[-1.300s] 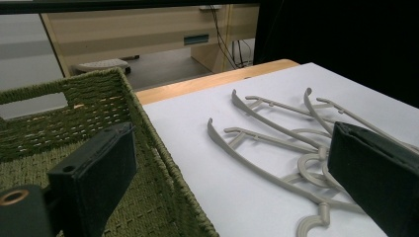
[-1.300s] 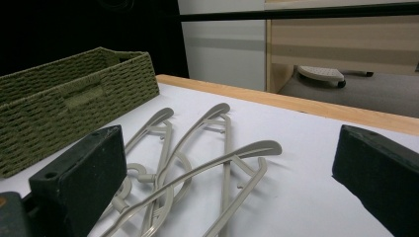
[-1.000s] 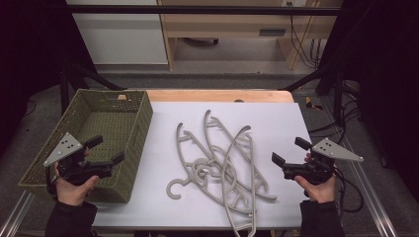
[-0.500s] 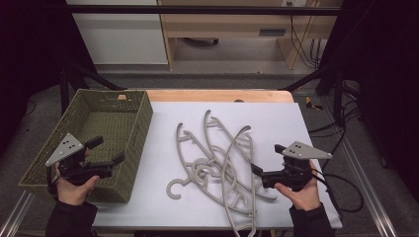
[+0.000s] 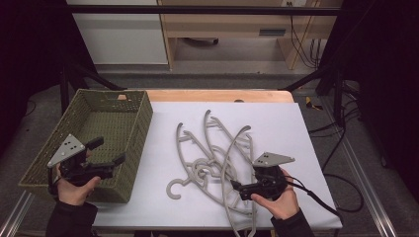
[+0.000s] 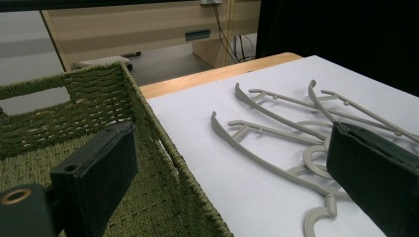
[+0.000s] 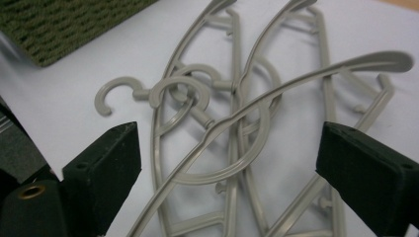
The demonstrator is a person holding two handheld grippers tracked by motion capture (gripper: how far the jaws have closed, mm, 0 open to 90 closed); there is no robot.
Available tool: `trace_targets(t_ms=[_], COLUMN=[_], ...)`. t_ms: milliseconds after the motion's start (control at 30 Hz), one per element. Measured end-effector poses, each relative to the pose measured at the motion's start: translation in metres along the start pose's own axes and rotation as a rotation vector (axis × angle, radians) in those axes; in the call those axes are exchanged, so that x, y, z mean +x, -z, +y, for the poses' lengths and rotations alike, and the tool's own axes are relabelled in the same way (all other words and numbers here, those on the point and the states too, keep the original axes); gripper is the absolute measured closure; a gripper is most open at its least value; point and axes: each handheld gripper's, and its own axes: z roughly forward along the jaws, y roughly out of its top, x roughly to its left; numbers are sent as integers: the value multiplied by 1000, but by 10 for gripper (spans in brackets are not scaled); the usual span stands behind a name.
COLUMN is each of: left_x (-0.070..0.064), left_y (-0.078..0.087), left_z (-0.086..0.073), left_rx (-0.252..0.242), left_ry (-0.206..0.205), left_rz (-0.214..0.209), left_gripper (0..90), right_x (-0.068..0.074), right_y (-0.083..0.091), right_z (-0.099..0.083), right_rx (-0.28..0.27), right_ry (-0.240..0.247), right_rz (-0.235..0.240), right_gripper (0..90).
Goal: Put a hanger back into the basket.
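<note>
Several grey plastic hangers (image 5: 212,153) lie tangled in the middle of the white table. My right gripper (image 5: 237,189) hovers low at the pile's near right side, pointing left, and it is open. In the right gripper view its jaws stand wide apart over the hangers (image 7: 237,98), with crossed arms and hooks lying between them and nothing clamped. My left gripper (image 5: 111,150) is open too and held above the front right part of the olive woven basket (image 5: 140,123). The left gripper view shows the basket wall (image 6: 163,148) between the jaws and the hangers (image 6: 276,133) beyond.
The basket holds nothing. A wooden strip (image 5: 222,95) runs along the table's far edge. A black cable (image 5: 321,197) trails from the right gripper over the near right corner. White tabletop (image 5: 276,123) lies bare to the right of the pile.
My right gripper has moved left from the table's right edge to the near side of the hanger pile. The left gripper has stayed over the basket.
</note>
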Motion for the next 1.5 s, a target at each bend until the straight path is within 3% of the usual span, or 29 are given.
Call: trace_targets(t_ms=[200,433,733,867,1033,1167,1367,1500], left_x=[-2,-2,-3,-4,-6,-6,-6,-7], left_y=[1,0,-1,-3,-4,-4,-4,-4], left_z=[1,1,1,0,0,0,0,0], left_rx=[-3,-3,-2,2,5,5,7,9], left_ry=[-4,-5,-11,-16,-22,-22,-22,-25], left_rz=[-2,-1,-1,-6,-11,-13,-15,-17], left_gripper=[52,53,55,55,55,55,57,58], right_x=[12,24,30,29,28,28,24,21], right_y=[-20,-41,-59,-63,-69,-73,-66,-63], right_z=[-10,-20,-27,-28,-29,-30,-28,-27], right_rx=[93,186,296,295,324,347,335,362], right_ry=[4,-32,-92,-110,-138,-149,-175,-166], right_rz=[31,36,31,21,57,87,145,121], right_gripper=[211,220,306,339,407,512,667,696])
